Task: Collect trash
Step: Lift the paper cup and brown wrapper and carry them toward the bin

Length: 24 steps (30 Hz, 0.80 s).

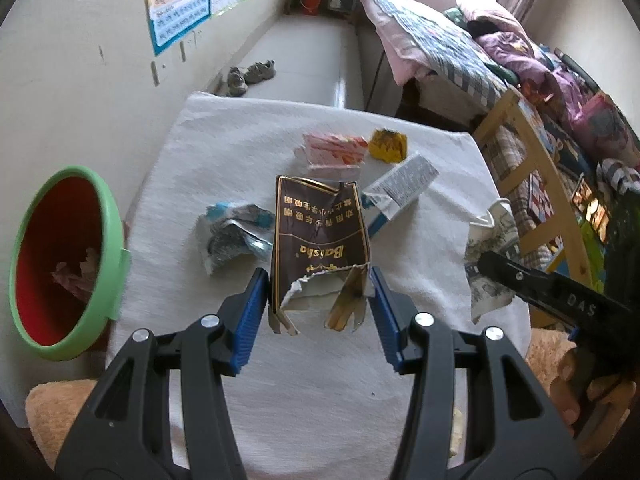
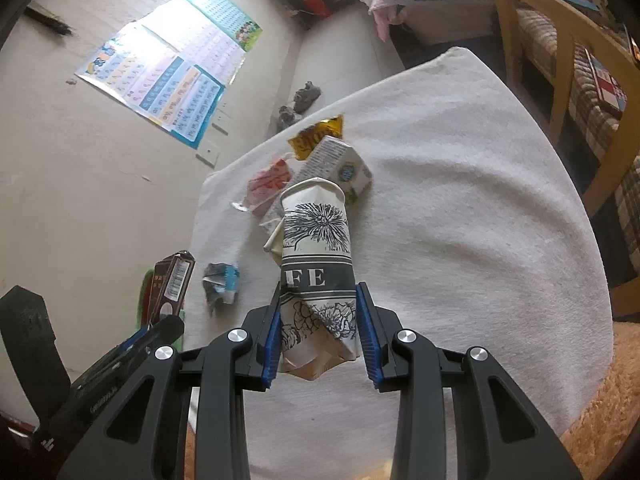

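Note:
My left gripper [image 1: 319, 280] is shut on a torn dark brown cigarette pack [image 1: 318, 232], held above the white cloth. The same pack [image 2: 173, 284] shows at the left in the right wrist view. My right gripper [image 2: 318, 300] is shut on a crushed paper cup [image 2: 316, 248] printed with black flowers and letters; that cup [image 1: 490, 244] appears at the right in the left wrist view. On the cloth lie a crumpled blue-and-silver wrapper [image 1: 234, 232], a red-and-white wrapper [image 1: 334, 150], a yellow wrapper [image 1: 387, 143] and a white carton [image 1: 404, 184]. A red bin with a green rim [image 1: 60, 260] stands left.
The table wears a white cloth [image 1: 224, 152]. A wooden chair [image 1: 532, 168] and a bed piled with blankets [image 1: 440, 40] stand at the right. A pair of shoes [image 1: 250, 74] lies on the floor beyond. Posters [image 1: 180, 0] hang on the left wall.

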Motion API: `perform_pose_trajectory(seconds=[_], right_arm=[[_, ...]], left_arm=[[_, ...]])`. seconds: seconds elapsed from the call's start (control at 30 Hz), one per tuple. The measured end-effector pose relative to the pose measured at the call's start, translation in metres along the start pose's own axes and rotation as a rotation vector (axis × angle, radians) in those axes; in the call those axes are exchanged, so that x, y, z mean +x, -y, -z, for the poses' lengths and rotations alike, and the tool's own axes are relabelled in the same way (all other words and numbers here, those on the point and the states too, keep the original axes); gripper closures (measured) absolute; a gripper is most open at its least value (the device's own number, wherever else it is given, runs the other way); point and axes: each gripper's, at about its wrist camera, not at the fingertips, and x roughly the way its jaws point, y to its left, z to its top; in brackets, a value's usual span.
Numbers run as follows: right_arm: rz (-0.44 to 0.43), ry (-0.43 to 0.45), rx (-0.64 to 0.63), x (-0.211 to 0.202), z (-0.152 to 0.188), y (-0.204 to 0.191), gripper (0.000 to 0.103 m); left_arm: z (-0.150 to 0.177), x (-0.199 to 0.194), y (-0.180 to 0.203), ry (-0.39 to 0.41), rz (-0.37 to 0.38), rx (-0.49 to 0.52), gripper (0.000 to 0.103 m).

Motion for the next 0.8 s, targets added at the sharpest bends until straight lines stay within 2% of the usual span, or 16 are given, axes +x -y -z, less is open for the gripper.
perform_pose_trajectory(seconds=[0.37, 0.8], right_arm=[[-0.077, -0.011, -0.11, -0.006, 0.013, -0.056, 0.07], [-0.121, -0.07, -0.261, 0.006, 0.041, -0.119, 0.07]], left_arm=[[-0.001, -0.03, -0.055, 0.07, -0.096, -0.093, 0.054], [0.01, -0.058, -0.101, 0.119, -0.149, -0.175, 0.054]])
